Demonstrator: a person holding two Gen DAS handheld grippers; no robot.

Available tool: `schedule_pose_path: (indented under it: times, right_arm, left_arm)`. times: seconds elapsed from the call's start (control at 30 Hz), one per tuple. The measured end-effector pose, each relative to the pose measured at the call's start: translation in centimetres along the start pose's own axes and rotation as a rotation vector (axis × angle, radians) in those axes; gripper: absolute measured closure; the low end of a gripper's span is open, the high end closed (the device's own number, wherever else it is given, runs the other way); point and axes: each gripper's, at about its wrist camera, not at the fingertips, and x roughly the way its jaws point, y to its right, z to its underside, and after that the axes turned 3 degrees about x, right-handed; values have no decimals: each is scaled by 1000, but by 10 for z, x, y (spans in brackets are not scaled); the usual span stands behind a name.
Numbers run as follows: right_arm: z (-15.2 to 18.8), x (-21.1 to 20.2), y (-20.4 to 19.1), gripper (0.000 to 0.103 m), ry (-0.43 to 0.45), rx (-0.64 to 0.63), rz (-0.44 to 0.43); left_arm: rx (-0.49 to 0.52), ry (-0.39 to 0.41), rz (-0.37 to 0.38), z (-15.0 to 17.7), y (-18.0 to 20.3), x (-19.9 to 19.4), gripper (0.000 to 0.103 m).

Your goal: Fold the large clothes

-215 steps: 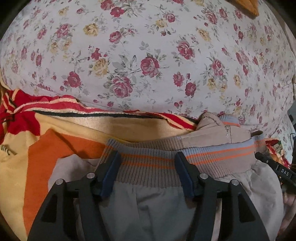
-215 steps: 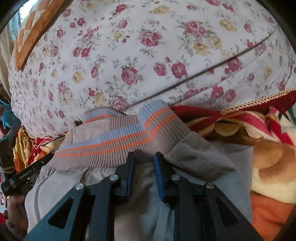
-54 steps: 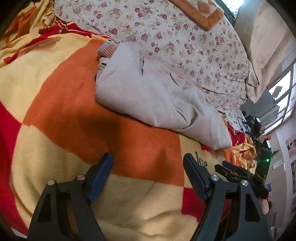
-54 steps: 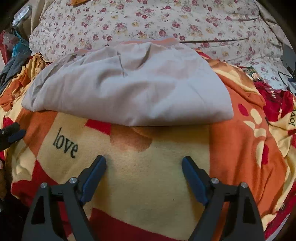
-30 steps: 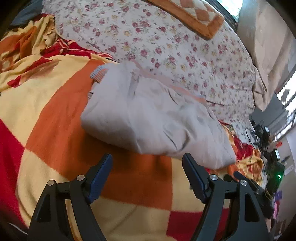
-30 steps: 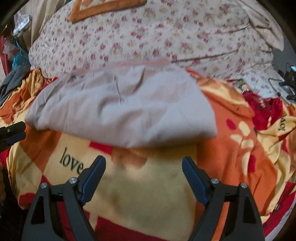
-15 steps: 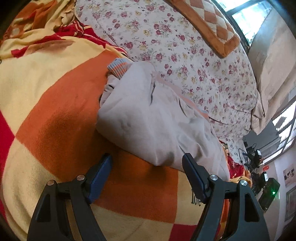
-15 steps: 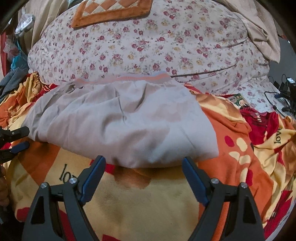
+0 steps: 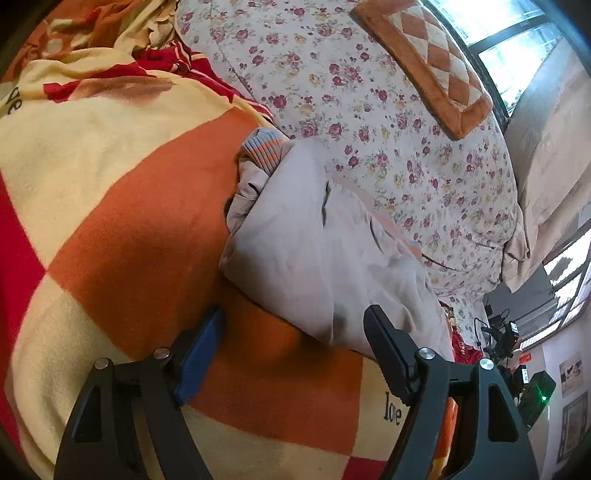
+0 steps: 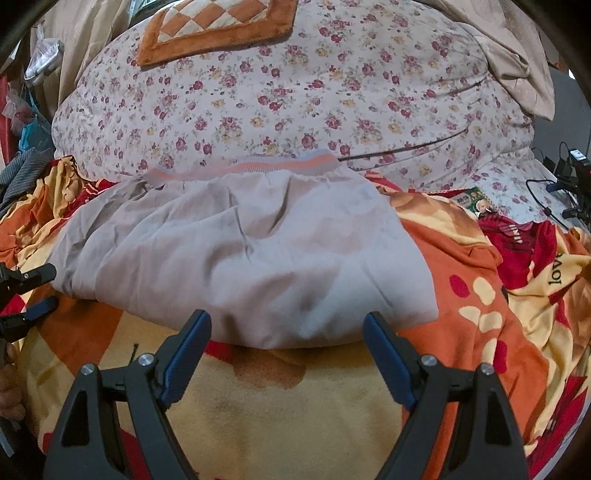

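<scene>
A grey garment [image 9: 314,240] with a striped grey-and-orange knit band [image 9: 262,149] lies folded on an orange, yellow and red blanket [image 9: 140,206]. In the right wrist view the garment [image 10: 243,258] lies flat with its knit band [image 10: 251,166] at the far edge. My left gripper [image 9: 295,328] is open and empty, just short of the garment's near fold. My right gripper [image 10: 286,326] is open and empty, its fingertips at the garment's near edge. The left gripper's tips [image 10: 33,291] show at the left edge of the right wrist view.
A floral duvet [image 10: 295,92] rises behind the garment, with an orange checked cushion [image 10: 218,26] on top. The blanket [image 10: 295,398] covers the bed around the garment. Cables and devices [image 10: 569,177] sit at the far right. Windows [image 9: 517,55] are beyond the bed.
Seven seconds ago both grippers were at the knit band, the right one shut on it. Now both are open and back from the folded garment, and have edged closer to its near edge.
</scene>
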Motion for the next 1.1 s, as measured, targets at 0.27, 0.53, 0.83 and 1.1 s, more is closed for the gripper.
schedule_pose_path:
  times: [0.27,0.53,0.83,1.1]
  right_arm:
    - [0,-2,3,16,7,7,7]
    - [-1,-2,0,16,3,7,-12]
    - [-2,-2,-5,16,10,0,-21]
    - [-3,2,-13,16,7,-13,-25]
  left_arm:
    - [42,6,11,4,-1,-1,37]
    - [-66,22,87,-36,-12,28,37]
    - [-142,-3,98,-64,-15,52,53]
    - [-137,-93,22,-95,-18,76,53]
